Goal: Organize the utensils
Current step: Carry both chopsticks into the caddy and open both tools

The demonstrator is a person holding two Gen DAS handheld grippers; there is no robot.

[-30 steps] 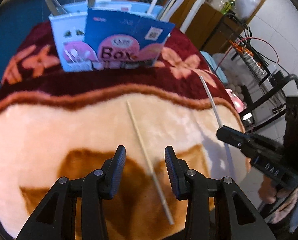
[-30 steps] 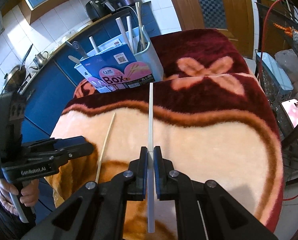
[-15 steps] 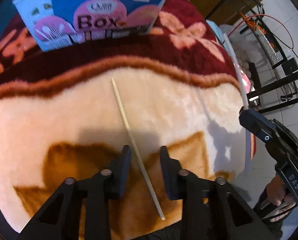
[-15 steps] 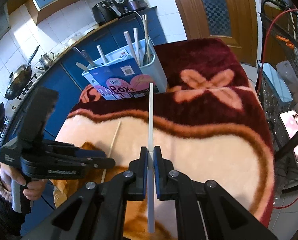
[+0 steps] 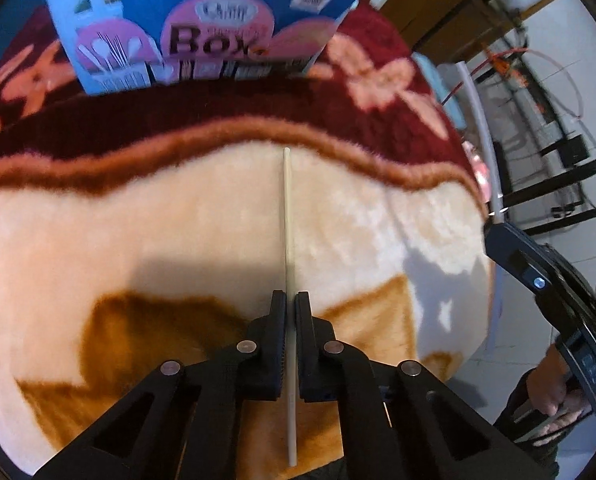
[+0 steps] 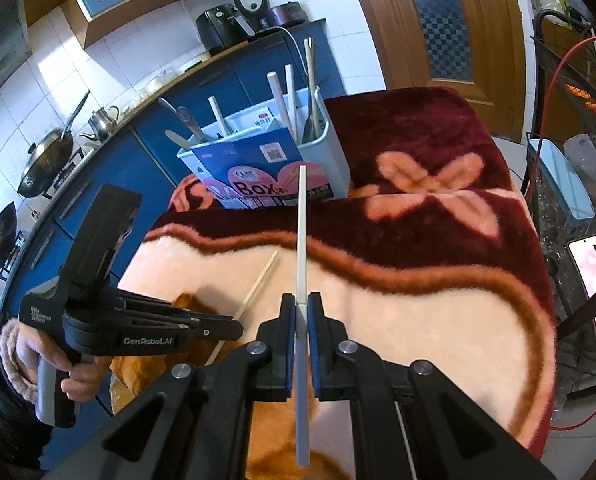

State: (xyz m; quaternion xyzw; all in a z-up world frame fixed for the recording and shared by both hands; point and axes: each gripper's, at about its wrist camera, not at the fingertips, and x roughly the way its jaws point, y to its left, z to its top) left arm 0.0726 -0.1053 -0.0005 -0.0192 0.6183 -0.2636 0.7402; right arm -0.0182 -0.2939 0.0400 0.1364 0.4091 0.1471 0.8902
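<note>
My left gripper (image 5: 291, 300) is shut on a thin cream chopstick (image 5: 286, 216) that lies along the blanket-covered table. My right gripper (image 6: 301, 304) is shut on a white chopstick (image 6: 301, 240) and holds it above the blanket, pointing toward the utensil box. The box (image 6: 266, 160) is a pale blue holder with a blue and pink "Box" label at the far end; several utensils stand in it. It fills the top of the left wrist view (image 5: 202, 36). The left gripper shows in the right wrist view (image 6: 234, 330) with the cream chopstick (image 6: 258, 284) beside it.
A plush blanket (image 6: 418, 312) in cream, brown and dark red covers the table. A blue kitchen counter with pans lies behind the box. A wire rack (image 6: 570, 160) and a phone (image 6: 594, 276) stand off the right edge.
My left gripper has closed from open onto the cream chopstick, which now lines up straight between the fingers. My right gripper has lifted the white chopstick higher above the blanket.
</note>
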